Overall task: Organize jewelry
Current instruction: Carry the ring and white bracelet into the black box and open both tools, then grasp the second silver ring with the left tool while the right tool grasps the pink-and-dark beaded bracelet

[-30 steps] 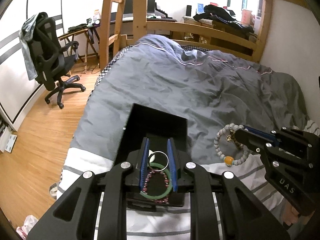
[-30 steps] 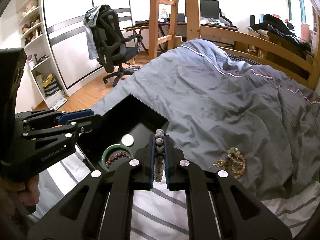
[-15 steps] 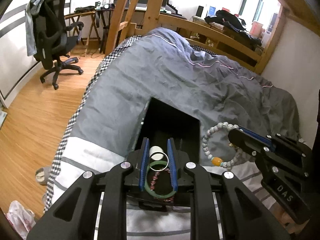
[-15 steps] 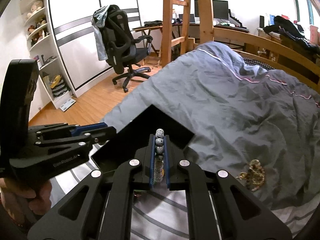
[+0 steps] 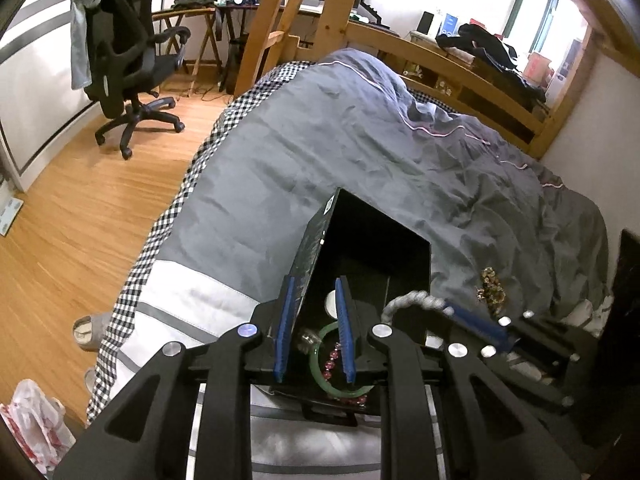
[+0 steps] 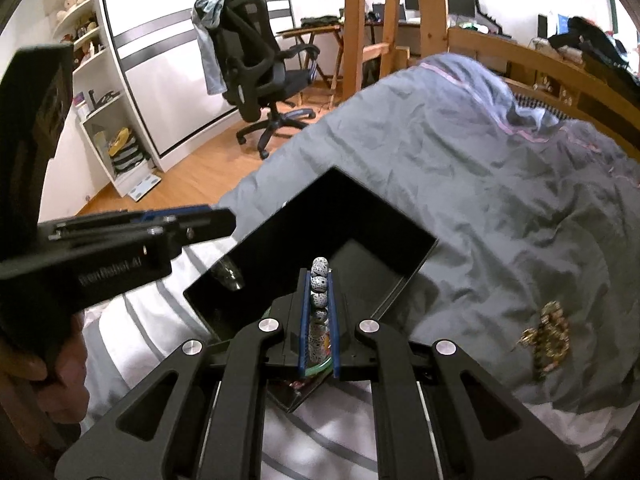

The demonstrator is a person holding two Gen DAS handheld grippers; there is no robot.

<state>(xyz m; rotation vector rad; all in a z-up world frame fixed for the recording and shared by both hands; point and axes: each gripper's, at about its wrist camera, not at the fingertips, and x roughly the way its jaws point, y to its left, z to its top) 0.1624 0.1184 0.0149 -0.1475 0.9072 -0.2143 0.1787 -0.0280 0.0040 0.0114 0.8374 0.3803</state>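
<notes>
The bed (image 5: 360,152) fills the centre and right of both views, its grey duvet (image 6: 480,168) rumpled and bare across the upper right; the wood floor (image 5: 80,208) lies open in the left of the left wrist view, with an office chair (image 5: 124,64) at upper left, well apart from the bed edge; a checked sheet edge (image 5: 188,184) runs down the bed's left side; a wooden bed rail (image 5: 460,64) closes the far side at upper right. The black box (image 5: 380,248) sits open on the striped end of the bed in the lower centre, its left wall standing tall; in the right wrist view one corner of the box (image 6: 332,172) points up the frame, with bare duvet all round its upper edges. The left gripper (image 5: 314,328) straddles the box's left wall, its fingers on either side of that wall and narrowly apart; whether they pinch the wall I cannot tell. The right gripper (image 6: 319,320) hangs over the box's near part, its fingers clamped on a speckled bead bracelet (image 6: 319,284) that stands up between them. Inside the box lie a green bangle (image 5: 320,364), red beads (image 5: 334,360) and a white disc (image 5: 331,302); a gold tangle (image 6: 548,336) lies on the duvet at lower right, apart from the box.
</notes>
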